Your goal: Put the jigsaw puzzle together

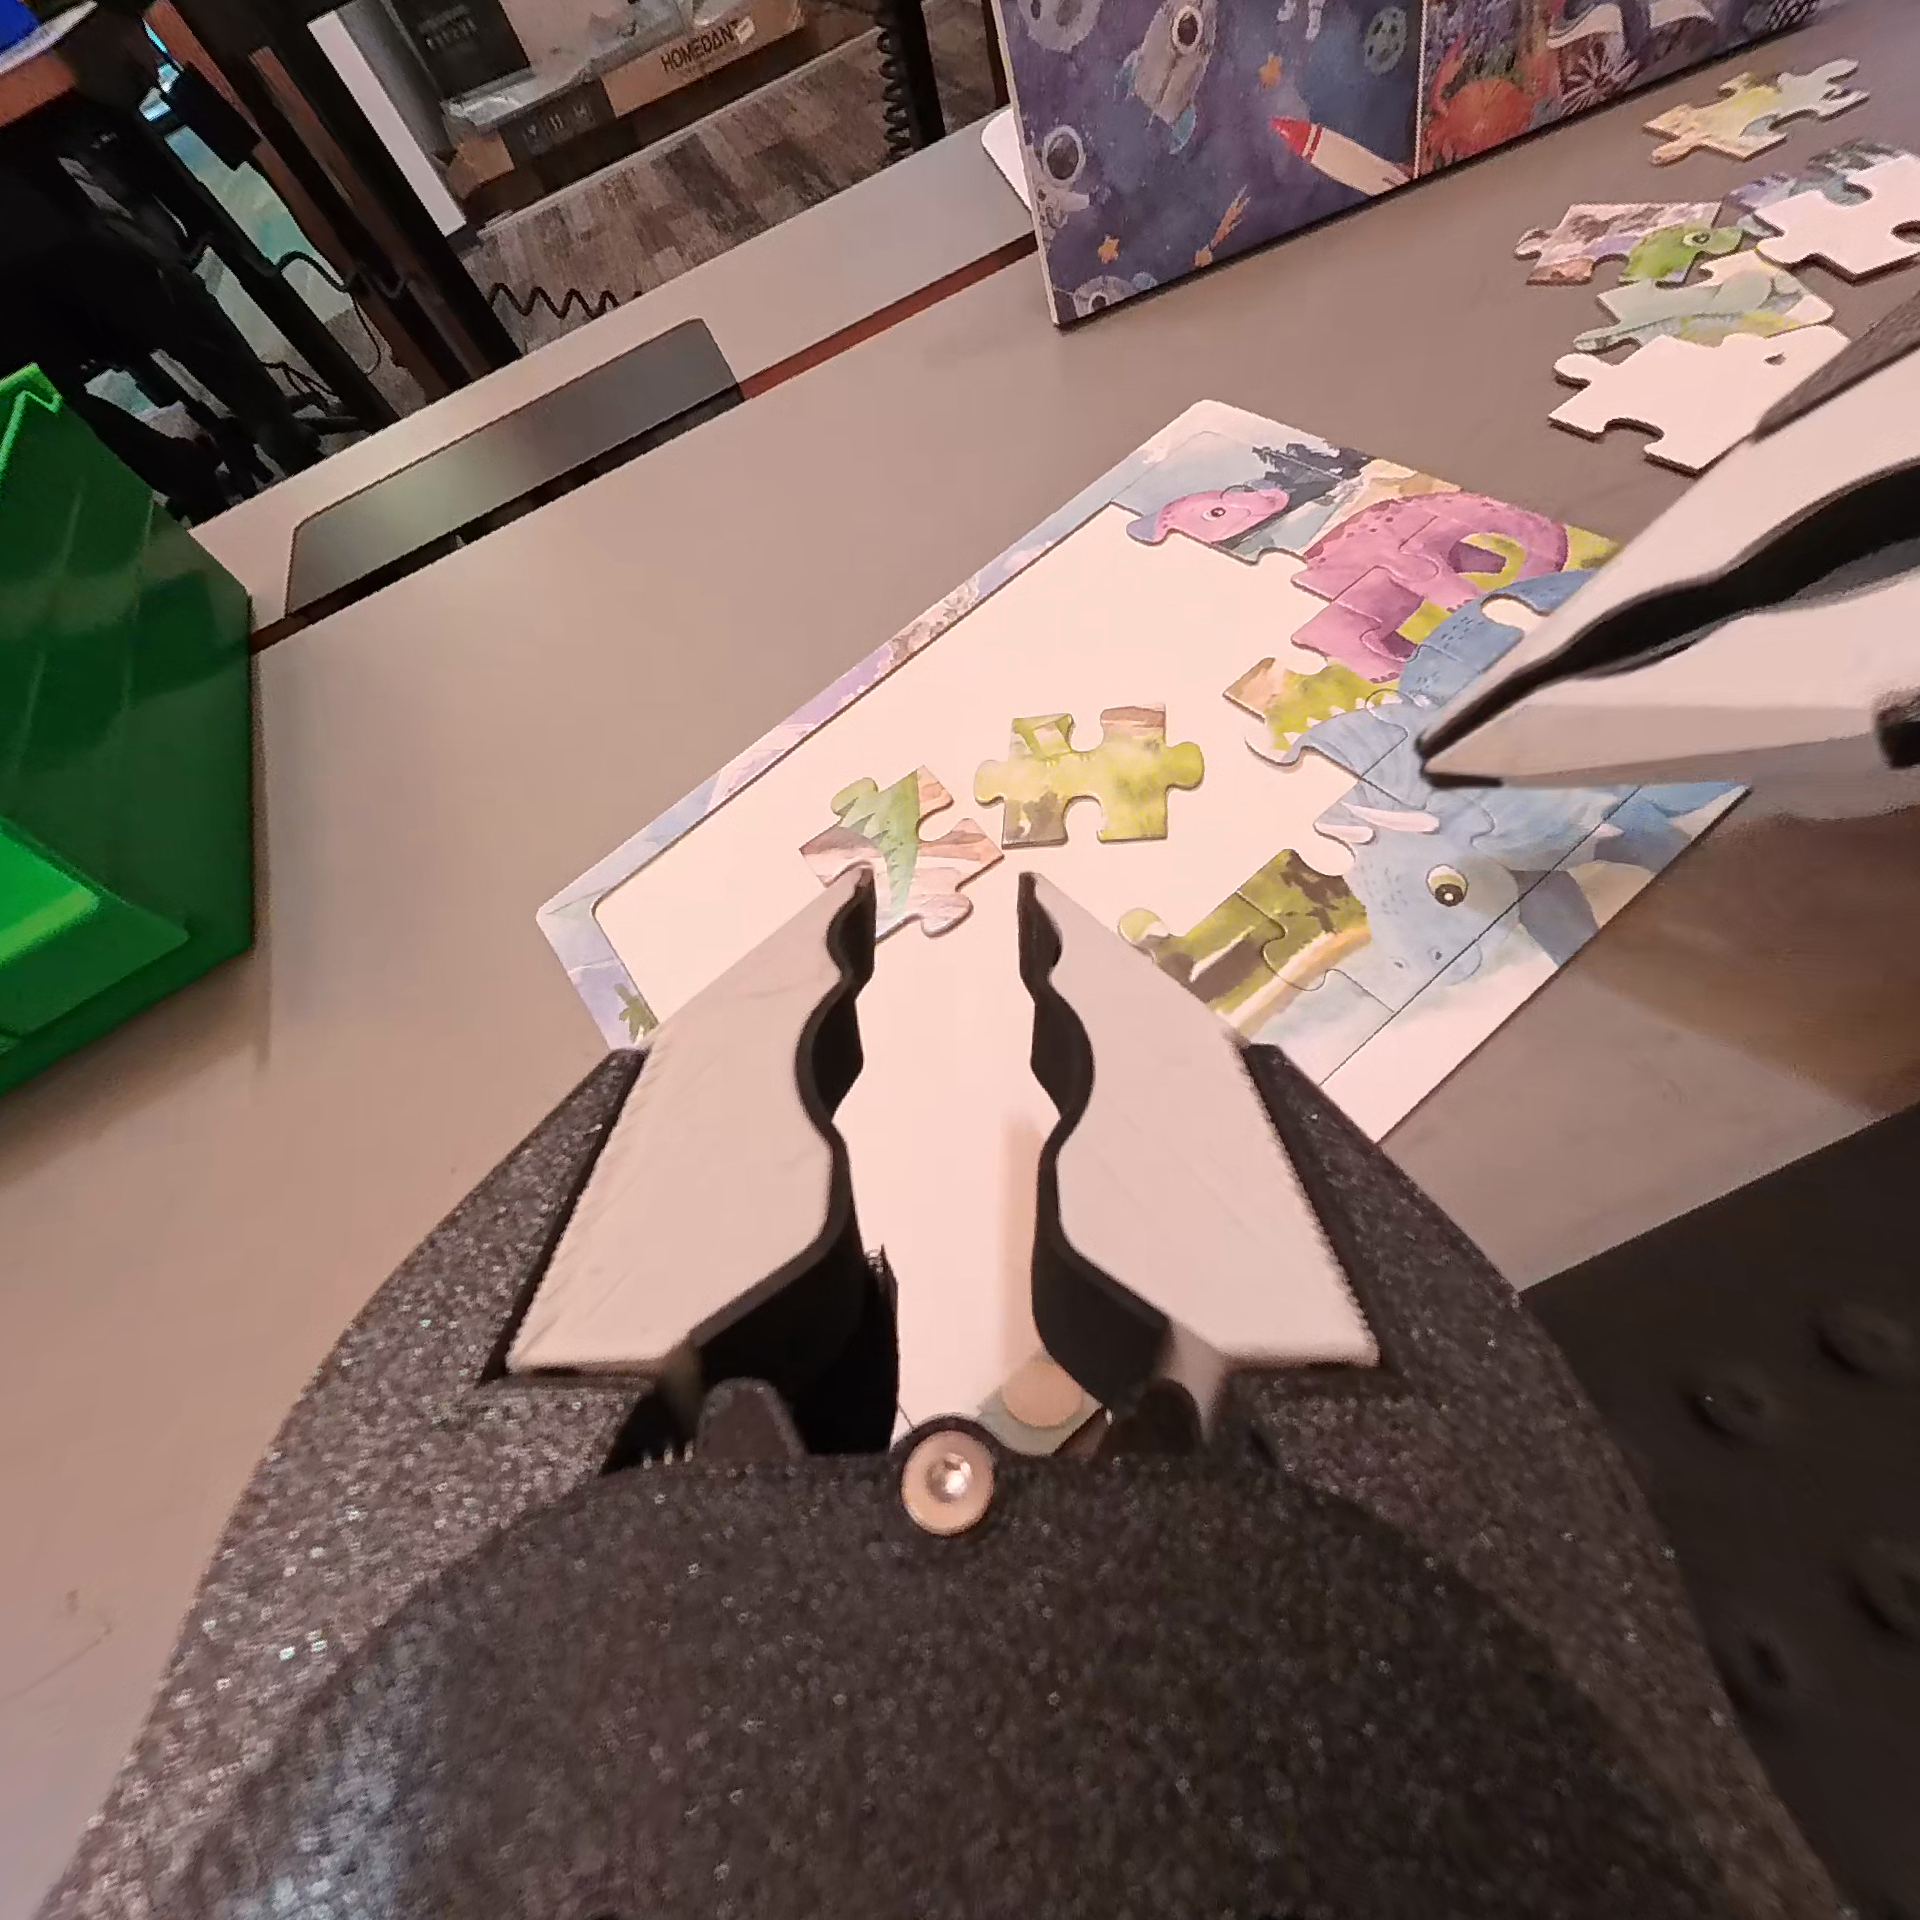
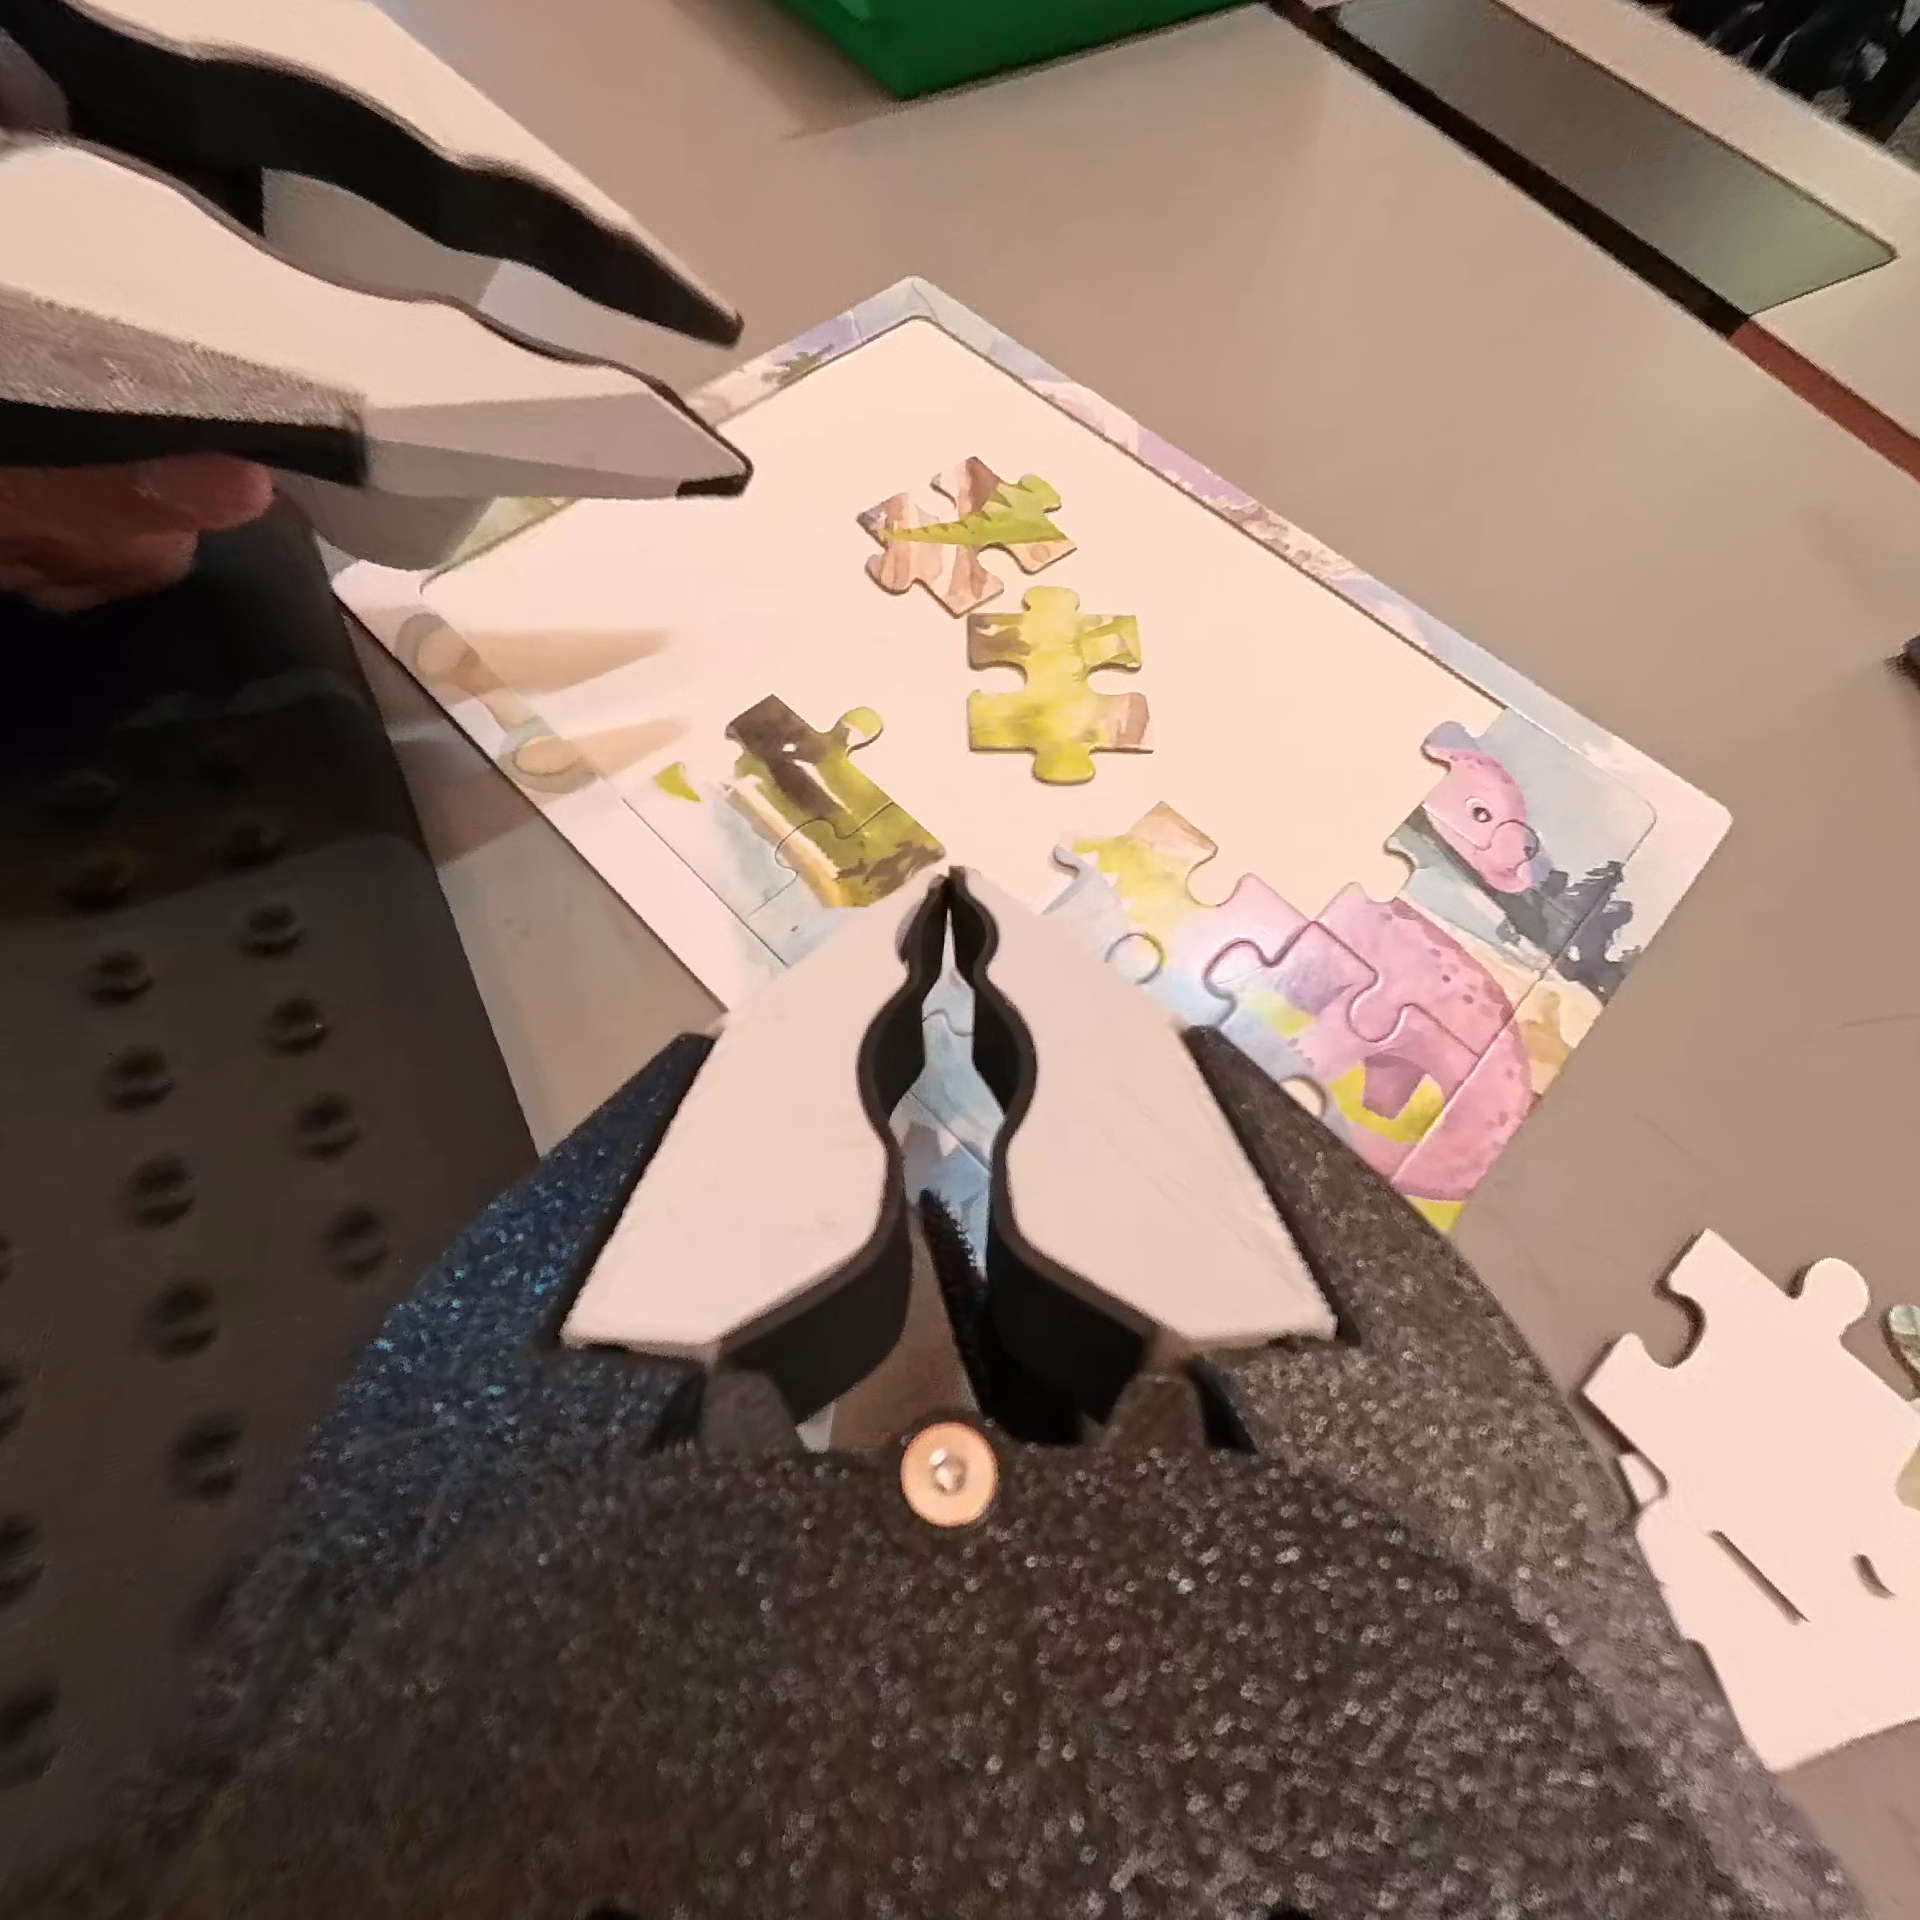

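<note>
Jigsaw puzzle tray (image 1: 727,790), a flat card frame with a printed border, lies on the grey table (image 1: 520,644) with its white recess partly filled. Assembled section (image 1: 1455,665): joined pieces showing a purple dinosaur and a blue horned dinosaur occupy one end of the recess, with a green-and-dark landscape strip along one long edge. Two loose pieces rest face up on the bare white floor of the tray, just beside each other but not joined: a yellow-green piece (image 1: 1091,774) and a brown piece with a green tree (image 1: 904,842).

Left gripper (image 1: 940,883) hovers over the tray near the tree piece; its jaws stand moderately apart and hold nothing. Right gripper (image 2: 951,883) is over the edge of the assembled section, its jaws closed tip to tip; whether the tips touch the puzzle surface cannot be told, and nothing is seen between them.

Outside the tray, unplaced pieces (image 1: 1704,301) are scattered on the table, some printed side up and some showing their white backs; one white-backed piece (image 2: 1756,1475) lies close to the tray corner. A puzzle box (image 1: 1226,145) with a space pattern stands upright behind them. A green bin (image 1: 114,717) sits on the table well apart from the tray; its contents are not visible. A dark studded mat (image 2: 187,1039) borders the tray's near side.
</note>
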### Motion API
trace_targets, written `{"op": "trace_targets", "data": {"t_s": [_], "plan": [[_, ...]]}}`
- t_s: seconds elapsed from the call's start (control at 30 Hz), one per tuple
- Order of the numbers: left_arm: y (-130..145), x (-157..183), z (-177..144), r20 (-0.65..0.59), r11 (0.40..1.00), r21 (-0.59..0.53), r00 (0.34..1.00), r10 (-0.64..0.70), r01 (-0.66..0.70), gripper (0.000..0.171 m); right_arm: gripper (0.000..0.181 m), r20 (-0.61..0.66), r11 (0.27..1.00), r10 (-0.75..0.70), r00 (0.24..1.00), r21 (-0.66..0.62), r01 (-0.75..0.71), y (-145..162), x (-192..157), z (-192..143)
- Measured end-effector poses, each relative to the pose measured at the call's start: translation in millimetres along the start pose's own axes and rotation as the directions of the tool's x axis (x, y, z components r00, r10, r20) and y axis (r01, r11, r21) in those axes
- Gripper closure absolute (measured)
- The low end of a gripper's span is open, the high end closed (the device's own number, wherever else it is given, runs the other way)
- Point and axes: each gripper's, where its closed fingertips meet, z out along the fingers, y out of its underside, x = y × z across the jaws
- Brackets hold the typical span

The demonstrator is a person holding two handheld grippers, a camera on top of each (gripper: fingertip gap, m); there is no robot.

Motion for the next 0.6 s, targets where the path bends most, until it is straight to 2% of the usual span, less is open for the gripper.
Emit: {"op": "trace_targets", "data": {"t_s": [0.23, 0.6], "plan": [[-4.7, -0.2, -4.4, -0.005, 0.999, 0.036, 1.0, -0.008, 0.008, 0.144, 0.181, -0.016, 0.999, -0.043, 0.999, -0.02, 0.042, 2.9, -2.1, 1.6], [-8.4, -1.2, -7.8, -0.023, 0.997, 0.065, 0.999, -0.035, 0.036, 0.144, 0.181, -0.016, 0.999, -0.034, 0.999, -0.029, 0.033, 4.4, -1.1, 2.8]]}}
